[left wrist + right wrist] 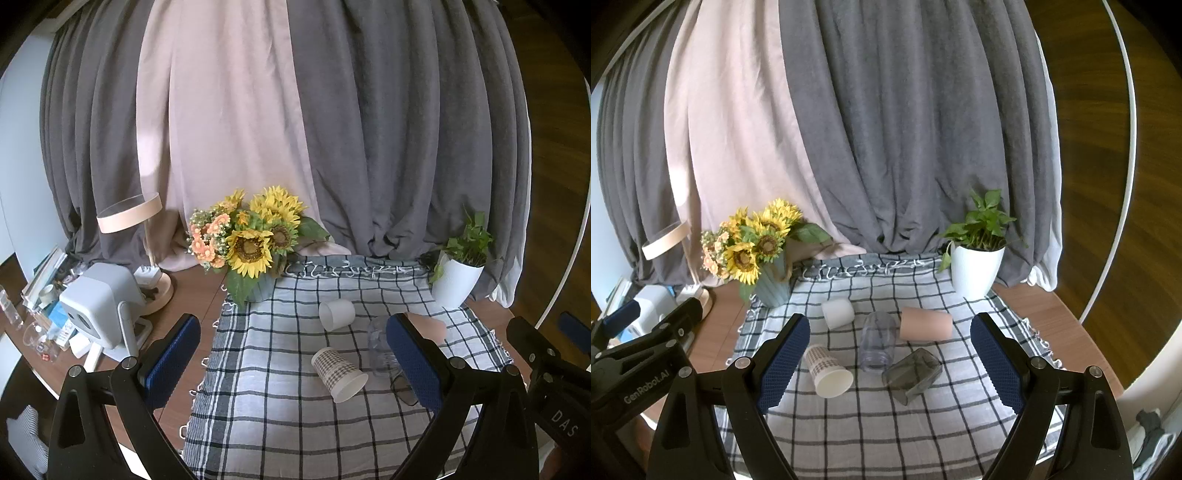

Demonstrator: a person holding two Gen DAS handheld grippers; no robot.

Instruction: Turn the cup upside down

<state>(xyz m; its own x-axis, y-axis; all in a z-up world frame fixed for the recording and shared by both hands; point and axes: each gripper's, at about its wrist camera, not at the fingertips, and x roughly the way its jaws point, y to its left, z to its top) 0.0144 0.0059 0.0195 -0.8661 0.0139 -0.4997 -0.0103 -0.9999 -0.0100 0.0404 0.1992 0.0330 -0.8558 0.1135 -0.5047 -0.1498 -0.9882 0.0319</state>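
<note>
Several cups lie on their sides on a checked cloth point(871, 417). A houndstooth paper cup point(827, 371) lies front left; it also shows in the left wrist view point(338, 373). A white cup point(837, 313) lies behind it, also in the left wrist view point(337, 313). A clear cup point(878, 340), a pink cup point(926, 324) and a smoky grey cup point(911, 373) lie to the right. My right gripper point(889, 365) is open above the cloth, short of the cups. My left gripper point(295, 363) is open and empty, with the paper cup between its fingers' lines.
A sunflower bouquet in a teal vase point(757, 251) stands at the cloth's back left. A white potted plant point(975, 258) stands back right. A lamp point(129, 214), a white device point(99, 302) and clutter sit on the wooden table point(192, 291) to the left. Curtains hang behind.
</note>
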